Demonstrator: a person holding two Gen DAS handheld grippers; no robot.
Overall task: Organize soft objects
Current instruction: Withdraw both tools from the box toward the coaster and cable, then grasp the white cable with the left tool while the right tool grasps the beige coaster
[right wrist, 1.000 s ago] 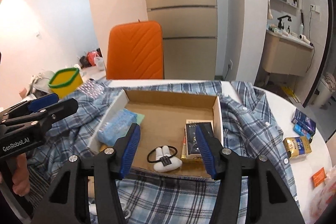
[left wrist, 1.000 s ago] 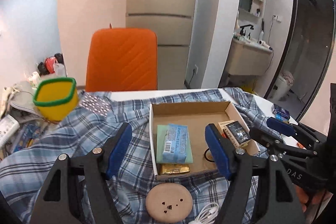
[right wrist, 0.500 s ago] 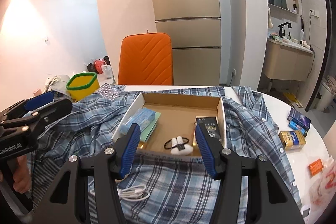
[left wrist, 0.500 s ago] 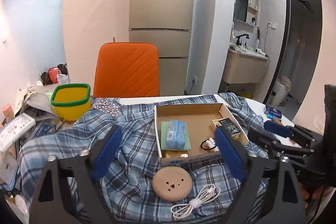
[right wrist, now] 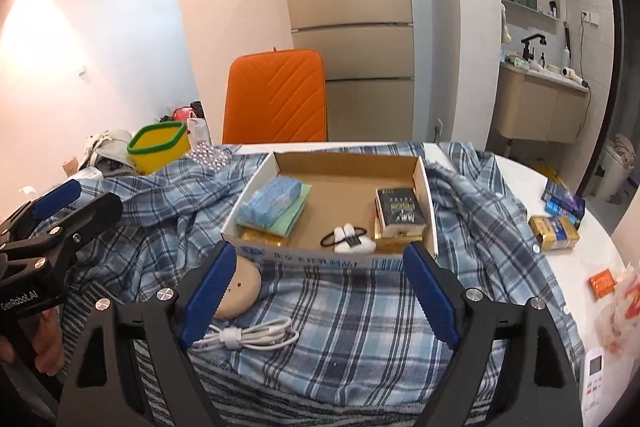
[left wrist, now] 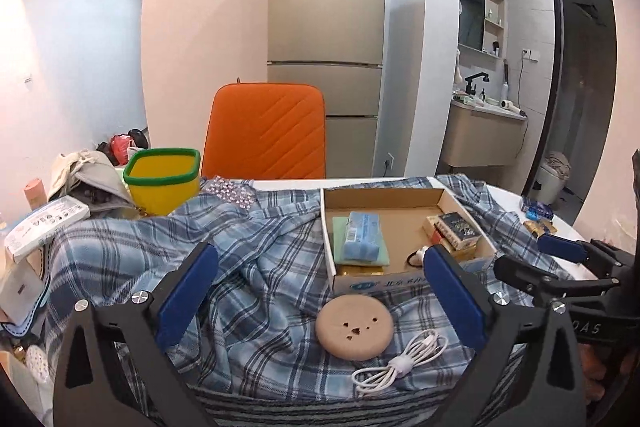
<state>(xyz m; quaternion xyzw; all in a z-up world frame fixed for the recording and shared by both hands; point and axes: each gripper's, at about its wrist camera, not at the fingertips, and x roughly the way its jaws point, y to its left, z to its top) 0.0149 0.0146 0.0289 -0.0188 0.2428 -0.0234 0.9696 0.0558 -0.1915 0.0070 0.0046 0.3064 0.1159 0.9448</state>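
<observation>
A blue plaid shirt lies spread and rumpled over the table; it also shows in the right wrist view. A cardboard box sits on it, holding a blue tissue pack, a green cloth, a dark card box and a white hair tie. A round wooden coaster and a coiled white cable lie on the shirt in front of the box. My left gripper is open and empty above the shirt. My right gripper is open and empty before the box.
A yellow tub with a green rim stands at the back left beside bags and packets. An orange chair stands behind the table. Small packets lie on the white table at the right. A striped cloth lies at the near edge.
Both grippers have pulled back and up from the box; the coaster, cable and near table edge have come into view. Both stay open and empty.
</observation>
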